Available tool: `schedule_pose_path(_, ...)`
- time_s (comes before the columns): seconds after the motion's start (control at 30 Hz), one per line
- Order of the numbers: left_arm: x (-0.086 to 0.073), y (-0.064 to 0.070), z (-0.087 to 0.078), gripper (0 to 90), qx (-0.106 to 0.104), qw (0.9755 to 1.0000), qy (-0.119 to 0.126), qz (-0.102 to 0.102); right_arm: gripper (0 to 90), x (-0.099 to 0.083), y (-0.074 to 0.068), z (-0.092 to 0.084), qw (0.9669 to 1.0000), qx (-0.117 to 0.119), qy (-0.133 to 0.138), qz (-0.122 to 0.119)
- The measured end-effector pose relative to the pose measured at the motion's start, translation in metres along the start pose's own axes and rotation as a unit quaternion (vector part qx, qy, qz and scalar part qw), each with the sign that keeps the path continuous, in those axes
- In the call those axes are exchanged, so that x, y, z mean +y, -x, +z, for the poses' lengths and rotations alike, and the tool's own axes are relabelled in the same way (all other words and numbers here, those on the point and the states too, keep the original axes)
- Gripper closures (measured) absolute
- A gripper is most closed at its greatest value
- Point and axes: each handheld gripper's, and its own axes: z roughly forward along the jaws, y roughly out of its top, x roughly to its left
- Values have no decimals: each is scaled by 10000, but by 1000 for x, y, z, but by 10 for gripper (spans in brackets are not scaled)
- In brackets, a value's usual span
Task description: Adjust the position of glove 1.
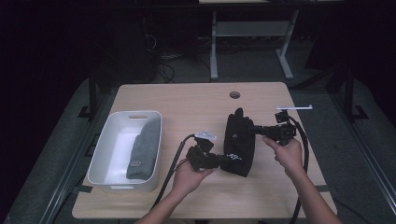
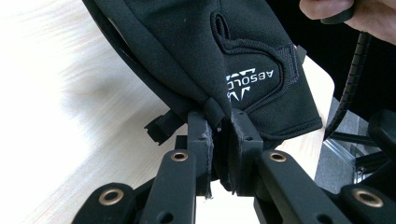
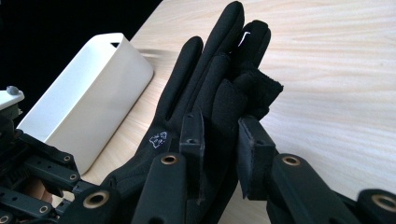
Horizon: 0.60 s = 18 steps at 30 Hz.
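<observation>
- A black glove hangs between the two grippers just above the table, right of centre, its fingers pointing toward 12 o'clock.
- The left hand-held gripper clamps the glove's cuff edge at the 6 o'clock end; its jaws pinch the fabric.
- The right hand-held gripper grips the glove near its fingers, from 3 o'clock, jaws closed on the fabric.
- A white bin stands at 9 o'clock of the glove, well apart.
- A grey folded cloth lies inside the bin.
</observation>
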Motion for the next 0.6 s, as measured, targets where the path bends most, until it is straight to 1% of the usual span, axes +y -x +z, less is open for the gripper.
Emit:
schedule_pose_path(0.23,0,-1,-14,809,83,9999,28,53,740,9,-12,7,9999,40,-59,-81)
schedule_pose_path(0.5,1,0,-35,808,225,9996,39,189,740,19,-27,18,9997,153,-96,-187)
schedule_pose_path(0.6,0,-2,-42,808,240,9995,84,165,740,23,-32,21,9995,221,-99,-193)
